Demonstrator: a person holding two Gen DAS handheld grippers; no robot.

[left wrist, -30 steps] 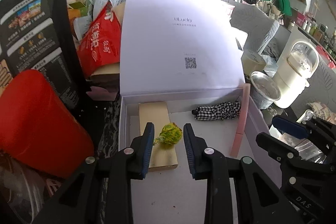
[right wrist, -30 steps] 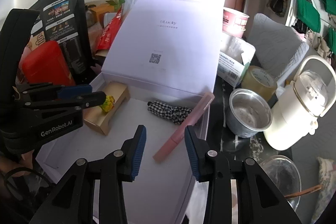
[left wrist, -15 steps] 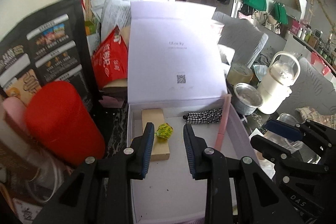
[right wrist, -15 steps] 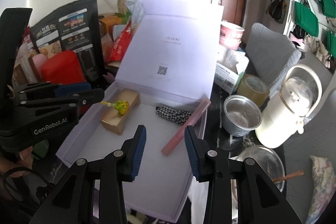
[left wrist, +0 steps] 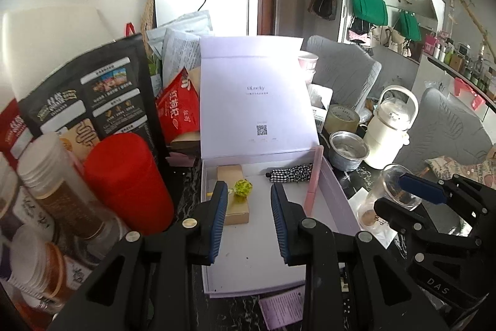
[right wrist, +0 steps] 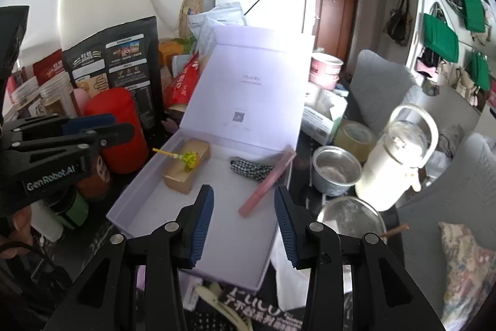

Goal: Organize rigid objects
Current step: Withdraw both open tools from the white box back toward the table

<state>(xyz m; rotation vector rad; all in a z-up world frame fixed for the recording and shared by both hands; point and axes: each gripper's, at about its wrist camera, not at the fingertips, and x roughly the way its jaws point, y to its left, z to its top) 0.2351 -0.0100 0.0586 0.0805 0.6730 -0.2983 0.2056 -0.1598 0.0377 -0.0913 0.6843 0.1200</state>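
Observation:
An open white gift box [left wrist: 279, 275] [right wrist: 148, 207] lies on the dark table with its lid standing up. Inside are a tan cardboard box [left wrist: 237, 213] [right wrist: 181, 176], a yellow-green lollipop [left wrist: 243, 187] [right wrist: 189, 158] lying on it, a black-and-white checked folded item [left wrist: 291, 172] [right wrist: 252, 169] and a pink stick [left wrist: 313, 182] [right wrist: 268, 182] leaning on the right wall. My left gripper [left wrist: 248, 222] is open and empty above the box's near half. My right gripper [right wrist: 243, 225] is open and empty over the box's near right side.
Left of the box stand a red canister [left wrist: 127, 179] [right wrist: 119, 126], jars [left wrist: 59, 191] and a black snack bag [left wrist: 86, 101]. To the right are a steel bowl [left wrist: 348, 149] [right wrist: 336, 172], a white kettle [left wrist: 390, 132] [right wrist: 393, 163], a tape roll [left wrist: 342, 117] and a glass [left wrist: 387, 197].
Both grippers have pulled back and up from the box. The lollipop stays lying on the tan box. Both grippers stay open.

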